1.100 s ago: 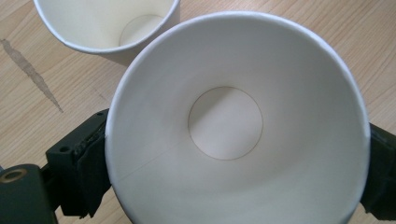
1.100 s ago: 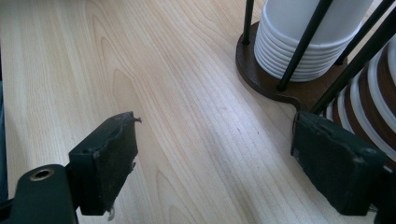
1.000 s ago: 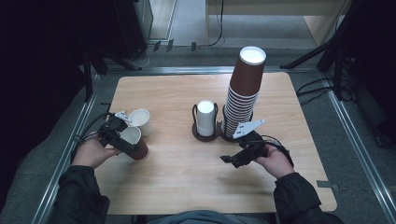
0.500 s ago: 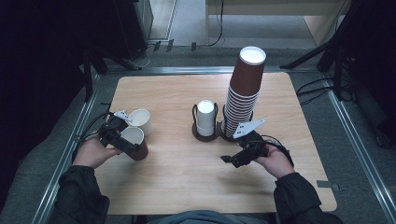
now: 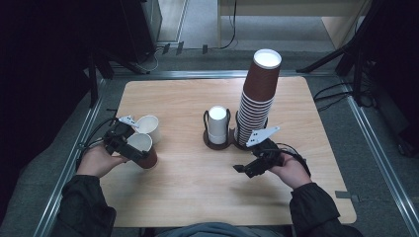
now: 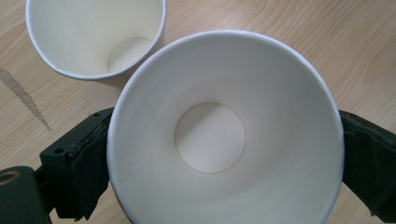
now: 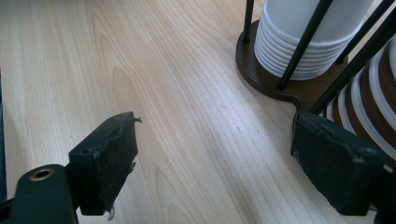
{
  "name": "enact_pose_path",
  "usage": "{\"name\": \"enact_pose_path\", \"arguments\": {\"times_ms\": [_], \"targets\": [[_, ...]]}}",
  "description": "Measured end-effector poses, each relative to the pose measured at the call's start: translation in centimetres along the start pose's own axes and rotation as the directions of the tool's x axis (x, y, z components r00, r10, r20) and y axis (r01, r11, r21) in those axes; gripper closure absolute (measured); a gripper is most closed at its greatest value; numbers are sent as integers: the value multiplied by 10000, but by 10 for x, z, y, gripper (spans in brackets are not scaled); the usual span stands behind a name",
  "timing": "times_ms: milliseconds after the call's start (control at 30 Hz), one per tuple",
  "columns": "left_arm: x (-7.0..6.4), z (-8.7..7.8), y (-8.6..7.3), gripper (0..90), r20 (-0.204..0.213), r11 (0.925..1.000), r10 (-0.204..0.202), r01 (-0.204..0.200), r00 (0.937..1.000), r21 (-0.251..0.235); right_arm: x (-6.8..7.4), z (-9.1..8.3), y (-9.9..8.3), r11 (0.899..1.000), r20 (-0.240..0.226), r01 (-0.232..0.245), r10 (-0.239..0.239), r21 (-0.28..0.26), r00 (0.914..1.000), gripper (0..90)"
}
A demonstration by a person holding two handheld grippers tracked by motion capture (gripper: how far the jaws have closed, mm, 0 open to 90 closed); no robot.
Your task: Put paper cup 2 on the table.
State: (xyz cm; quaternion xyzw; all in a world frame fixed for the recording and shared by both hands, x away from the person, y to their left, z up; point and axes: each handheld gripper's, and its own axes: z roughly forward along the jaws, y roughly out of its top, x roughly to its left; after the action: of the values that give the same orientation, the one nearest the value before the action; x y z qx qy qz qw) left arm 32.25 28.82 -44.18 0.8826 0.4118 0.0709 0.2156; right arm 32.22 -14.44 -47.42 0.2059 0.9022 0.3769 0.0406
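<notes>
Brown paper cup (image 5: 143, 152) sits clamped in the left gripper (image 5: 120, 139) at the table's (image 5: 188, 197) left edge, beside a white cup (image 5: 148, 126); the right gripper (image 5: 253, 167) hovers wide open, empty, near the cup stacks (image 5: 257, 94)

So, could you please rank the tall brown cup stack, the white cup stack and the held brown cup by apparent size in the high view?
1. Tall stack of brown paper cups
2. Short stack of white paper cups
3. Brown paper cup in the left hand-held gripper, though it looks close to the white stack.

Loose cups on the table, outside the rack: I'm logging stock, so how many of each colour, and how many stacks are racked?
Brown loose cup, held in the left tongs: 1
White loose cup: 1
Racked stacks, white stack and brown stack: 2
Total: 4
</notes>
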Motion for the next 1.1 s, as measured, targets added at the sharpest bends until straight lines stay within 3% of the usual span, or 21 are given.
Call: {"name": "enact_pose_path", "arguments": {"times_ms": [433,667,867,1000,1067,1100], "targets": [[0,2,0,0,277,9999,16,-13,9996,-114,0,0,0,10000,4,-2,2,27,10000,152],[-3,-9,3,0,57,9993,39,-37,10000,-368,0,0,0,10000,-2,-2,2,41,10000,152],[-8,-22,8,0,227,9959,-48,68,9997,-906,0,0,-1,10000,-7,-9,9,70,10000,152],[-15,-26,16,0,235,9933,280,-252,9993,-1132,1,0,-1,10000,6,32,-32,72,10000,152],[-21,-27,20,0,31,9908,514,-506,9987,-1258,2,0,-1,9999,-4,27,-27,108,10000,152],[-23,-28,22,0,212,9902,516,-484,9984,-1312,2,0,-1,9999,13,38,-39,123,10000,152]]}}
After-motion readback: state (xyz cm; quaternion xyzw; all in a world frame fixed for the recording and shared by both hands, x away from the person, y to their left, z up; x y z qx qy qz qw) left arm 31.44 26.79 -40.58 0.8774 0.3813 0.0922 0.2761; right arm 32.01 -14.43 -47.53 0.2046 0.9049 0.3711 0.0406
